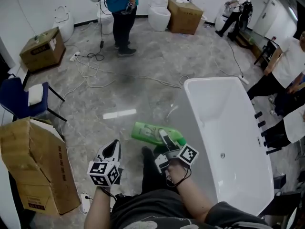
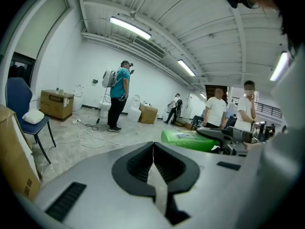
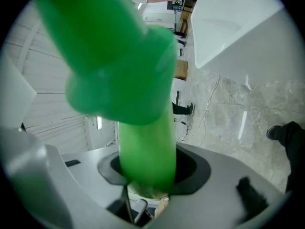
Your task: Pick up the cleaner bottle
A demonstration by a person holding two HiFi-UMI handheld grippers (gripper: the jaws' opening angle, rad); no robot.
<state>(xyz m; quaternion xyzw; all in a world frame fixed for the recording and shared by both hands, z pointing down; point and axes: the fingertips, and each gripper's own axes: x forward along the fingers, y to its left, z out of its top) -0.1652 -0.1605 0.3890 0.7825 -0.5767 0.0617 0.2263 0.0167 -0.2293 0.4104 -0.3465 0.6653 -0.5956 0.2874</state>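
right gripper (image 1: pixel 165 138) clamps the bright green cleaner bottle (image 3: pixel 143 142) by its slimmer end; left gripper (image 2: pixel 153 163) sits closed, empty.

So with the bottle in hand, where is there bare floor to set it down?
Bare floor lies between the cardboard box and the bathtub, ahead of the cleaner bottle. The bathtub's inside is bare too. Further out, cables cross the floor by the blue chair; people crowd the tub's right side.
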